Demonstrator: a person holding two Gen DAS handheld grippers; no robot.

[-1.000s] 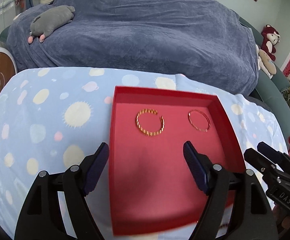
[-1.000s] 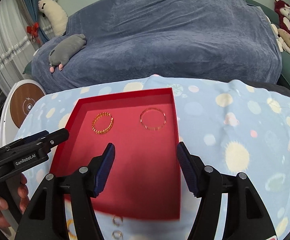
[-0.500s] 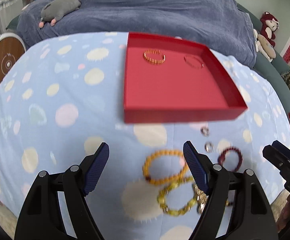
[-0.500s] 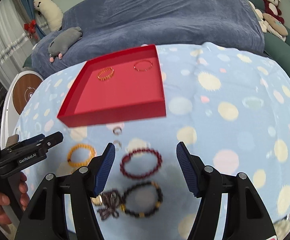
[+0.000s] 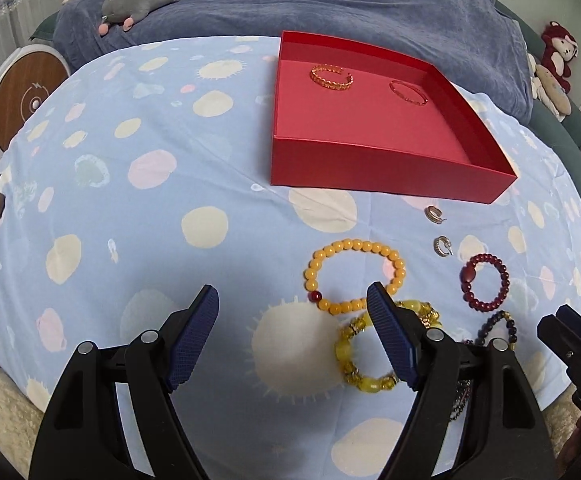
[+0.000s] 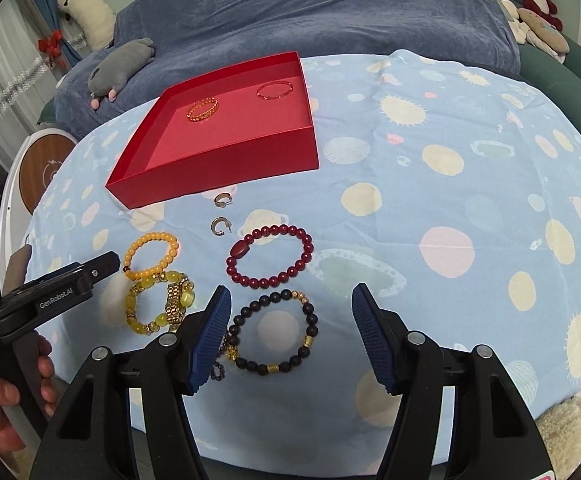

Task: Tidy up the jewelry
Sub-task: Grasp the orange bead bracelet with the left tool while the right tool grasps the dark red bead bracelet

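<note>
Your right gripper [image 6: 290,330] hangs above the near edge of the table with its jaws apart and nothing pinched; they have just been closing a little, and the black beaded bracelet [image 6: 275,332] with gold spacers lies on the cloth in the gap between them, untouched; just beyond it sits the dark red beaded bracelet [image 6: 270,258]; to the left of both lie a chunky yellow stone bracelet [image 6: 158,306] and, overlapping its far side, an orange beaded bracelet [image 6: 152,256]; two small hoop earrings [image 6: 221,212] rest one behind the other between the bracelets and the red tray [image 6: 226,160]

Your left gripper [image 5: 292,330] is likewise released, its jaws spread wide over bare spotted tablecloth [image 5: 130,168]; its right finger stands in front of the near rim of the orange beaded bracelet and the yellow stone one, though whether it touches them you cannot tell from here; your left hand [image 6: 6,392] grips its handle at the left edge of the right camera's view

The red tray stands on the far part of the table, beyond all the loose pieces; inside it, toward its far wall, lie a gold open bangle [image 5: 331,77] on the left and a thin red-gold bangle [image 5: 408,93] on the right, well apart from each other

Behind the table a blue blanket [image 6: 310,12] covers a sofa; a grey plush toy [image 5: 142,0] lies on it at the left
</note>
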